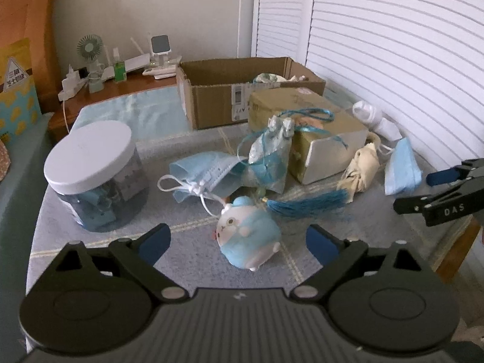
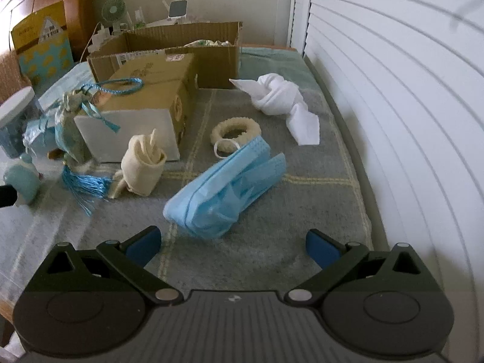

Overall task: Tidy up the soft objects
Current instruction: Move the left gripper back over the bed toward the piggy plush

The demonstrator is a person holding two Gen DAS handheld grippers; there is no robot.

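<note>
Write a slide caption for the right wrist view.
Open right gripper poised above a crumpled blue face mask on the grey blanket.

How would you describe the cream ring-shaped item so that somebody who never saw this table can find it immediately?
Start from the closed tan carton standing in front of the open cardboard box. On the grey blanket just right of that carton lies the cream ring, touching the top of the crumpled blue face mask. It is the only ring with an open middle; the white knotted cloth is behind it.

Blue-white plush toy (image 1: 246,236) on its side, crumpled blue mask (image 2: 224,190) on blanket
</note>
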